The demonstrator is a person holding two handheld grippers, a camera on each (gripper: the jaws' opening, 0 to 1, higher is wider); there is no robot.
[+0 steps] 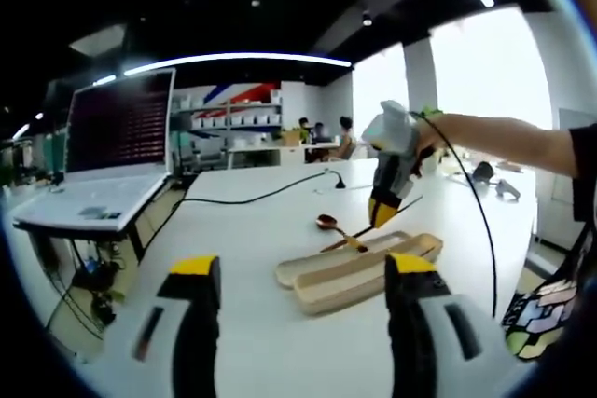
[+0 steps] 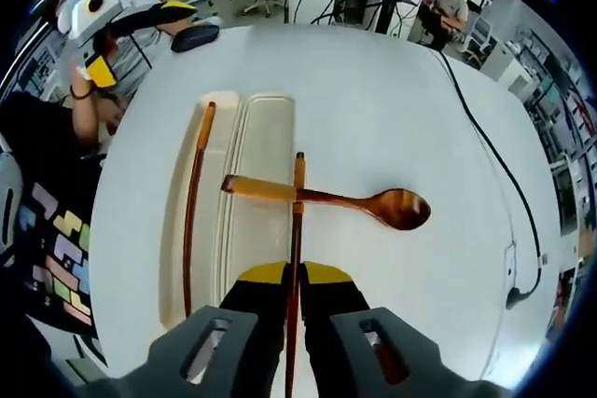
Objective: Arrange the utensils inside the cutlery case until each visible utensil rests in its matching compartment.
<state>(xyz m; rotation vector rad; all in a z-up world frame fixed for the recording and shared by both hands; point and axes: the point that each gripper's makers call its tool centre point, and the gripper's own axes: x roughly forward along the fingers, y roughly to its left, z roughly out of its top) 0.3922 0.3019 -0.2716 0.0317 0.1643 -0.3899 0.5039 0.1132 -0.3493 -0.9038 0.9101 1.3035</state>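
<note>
Currently my right gripper pinches a chopstick pointing straight ahead, crossing the spoon lying crosswise over the case; left gripper hangs open above the surface.

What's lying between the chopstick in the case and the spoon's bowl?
In the right gripper view, the chopstick held by the right gripper crosses the spoon handle, right of the case's chopstick.

Spoon across case, chopstick inside
</note>
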